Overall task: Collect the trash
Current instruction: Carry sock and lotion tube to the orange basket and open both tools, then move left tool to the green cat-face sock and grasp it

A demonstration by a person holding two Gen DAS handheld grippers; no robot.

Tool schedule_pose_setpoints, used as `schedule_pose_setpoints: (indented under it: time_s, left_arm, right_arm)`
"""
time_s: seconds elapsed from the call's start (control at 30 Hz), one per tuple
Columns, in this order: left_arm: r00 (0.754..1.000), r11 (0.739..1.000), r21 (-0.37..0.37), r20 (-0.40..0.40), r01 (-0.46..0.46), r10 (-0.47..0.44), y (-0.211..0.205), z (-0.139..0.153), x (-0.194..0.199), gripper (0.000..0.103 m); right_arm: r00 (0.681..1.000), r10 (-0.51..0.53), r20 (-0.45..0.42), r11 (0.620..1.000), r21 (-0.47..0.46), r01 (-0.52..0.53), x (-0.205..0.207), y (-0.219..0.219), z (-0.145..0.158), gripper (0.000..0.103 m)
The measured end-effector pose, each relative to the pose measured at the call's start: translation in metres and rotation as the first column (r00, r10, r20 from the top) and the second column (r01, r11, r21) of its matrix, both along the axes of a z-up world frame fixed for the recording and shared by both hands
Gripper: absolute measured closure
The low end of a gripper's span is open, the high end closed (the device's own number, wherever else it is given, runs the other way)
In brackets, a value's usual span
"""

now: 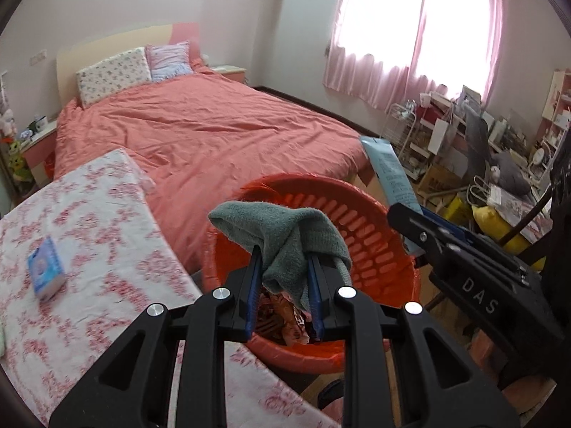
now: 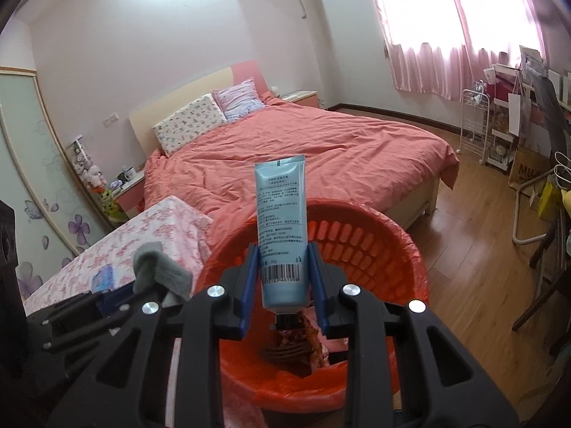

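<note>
An orange slatted bin [image 1: 374, 246] [image 2: 371, 246] lined with an orange bag stands on the floor at the foot of the bed, with wrappers [image 2: 303, 339] inside. My left gripper [image 1: 283, 260] is shut on a grey-green cloth [image 1: 285, 235] that hangs over the bin's near rim. My right gripper [image 2: 282, 253] is shut on a light blue tube [image 2: 282, 228], held cap down above the bin's opening. The left wrist view shows the right gripper [image 1: 414, 214] with the tube [image 1: 390, 174] on the right. In the right wrist view the cloth [image 2: 160, 271] shows at lower left.
A table under a floral cloth [image 1: 89, 249] [image 2: 142, 235] stands left of the bin, with a small blue tissue pack [image 1: 46, 271] on it. A bed with a coral cover [image 1: 214, 132] [image 2: 321, 157] lies beyond. Cluttered shelves and chairs [image 1: 481, 149] fill the right side, by the window.
</note>
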State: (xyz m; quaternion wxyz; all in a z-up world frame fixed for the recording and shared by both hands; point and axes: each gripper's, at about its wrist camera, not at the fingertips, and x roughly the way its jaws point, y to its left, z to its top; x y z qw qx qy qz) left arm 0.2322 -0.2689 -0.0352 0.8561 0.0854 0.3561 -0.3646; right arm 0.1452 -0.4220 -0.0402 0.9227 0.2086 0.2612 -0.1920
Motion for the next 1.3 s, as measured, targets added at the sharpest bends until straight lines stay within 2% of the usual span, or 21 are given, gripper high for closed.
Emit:
schedule_pose_setpoints:
  time_s: [0.07, 0.2, 0.3, 0.4, 0.47, 0.57, 0.67, 0.73, 0.83, 0.93, 1.03, 1.17, 1.23, 1.3]
  left_arm:
    - [1.0, 1.0, 0.02, -0.006, 0.005, -0.004, -0.01, -0.005, 0.002, 0.077]
    - [0.999, 0.999, 0.042, -0.039, 0.001, 0.001, -0.013, -0.014, 0.008, 0.052]
    - [0.999, 0.997, 0.069, -0.046, -0.023, 0.027, -0.01, -0.02, 0.011, 0.041]
    - [0.997, 0.995, 0.082, -0.047, -0.055, 0.059, -0.002, -0.022, 0.01, 0.039]
    - [0.996, 0.99, 0.108, -0.007, -0.089, 0.09, 0.009, -0.02, 0.006, 0.033]
    - [0.988, 0.979, 0.143, 0.077, -0.143, 0.133, 0.028, -0.016, -0.003, 0.022]
    - [0.974, 0.965, 0.164, 0.127, -0.206, 0.186, 0.058, -0.013, -0.008, 0.017]
    - [0.964, 0.953, 0.168, 0.133, -0.253, 0.232, 0.081, -0.013, -0.007, 0.016]
    - [0.942, 0.929, 0.175, 0.139, -0.326, 0.304, 0.12, -0.013, -0.003, 0.015]
    - [0.911, 0.895, 0.179, 0.141, -0.408, 0.388, 0.163, -0.013, 0.004, 0.015]
    - [0.867, 0.851, 0.171, 0.135, -0.497, 0.48, 0.206, -0.014, 0.011, 0.015]
    - [0.789, 0.775, 0.155, 0.173, -0.612, 0.589, 0.265, -0.014, 0.017, 0.015]
    - [0.766, 0.758, 0.127, 0.19, -0.639, 0.614, 0.287, -0.013, 0.015, 0.015]
    - [0.753, 0.741, 0.142, 0.186, -0.656, 0.631, 0.299, -0.012, 0.018, 0.015]
  right_arm:
    - [1.0, -0.004, 0.002, 1.0, 0.018, 0.004, 0.004, -0.009, -0.004, 0.075]
    - [1.0, -0.024, -0.001, 0.999, 0.042, 0.024, 0.012, -0.024, -0.014, 0.071]
    - [1.0, -0.027, -0.008, 0.999, 0.036, 0.028, 0.012, -0.027, -0.018, 0.059]
    - [0.999, -0.03, -0.02, 1.0, 0.006, 0.03, 0.009, -0.021, -0.02, 0.048]
    - [0.999, -0.031, -0.028, 0.999, -0.018, 0.031, 0.009, -0.014, -0.02, 0.034]
    - [0.999, -0.026, -0.041, 0.998, -0.058, 0.024, 0.008, 0.001, -0.021, 0.02]
    - [0.998, -0.003, -0.068, 0.996, -0.09, -0.004, 0.012, 0.02, -0.024, 0.014]
    - [0.996, 0.018, -0.086, 0.995, -0.097, -0.027, 0.016, 0.034, -0.026, 0.012]
    - [0.992, 0.059, -0.11, 0.993, -0.1, -0.071, 0.023, 0.058, -0.03, 0.012]
    - [0.986, 0.11, -0.127, 0.987, -0.103, -0.123, 0.029, 0.086, -0.032, 0.011]
    - [0.979, 0.15, -0.138, 0.981, -0.106, -0.165, 0.036, 0.115, -0.035, 0.011]
    - [0.968, 0.202, -0.152, 0.969, -0.111, -0.219, 0.044, 0.152, -0.039, 0.009]
    - [0.96, 0.233, -0.156, 0.962, -0.111, -0.252, 0.049, 0.169, -0.04, 0.009]
    - [0.949, 0.271, -0.163, 0.951, -0.109, -0.29, 0.054, 0.188, -0.04, 0.009]
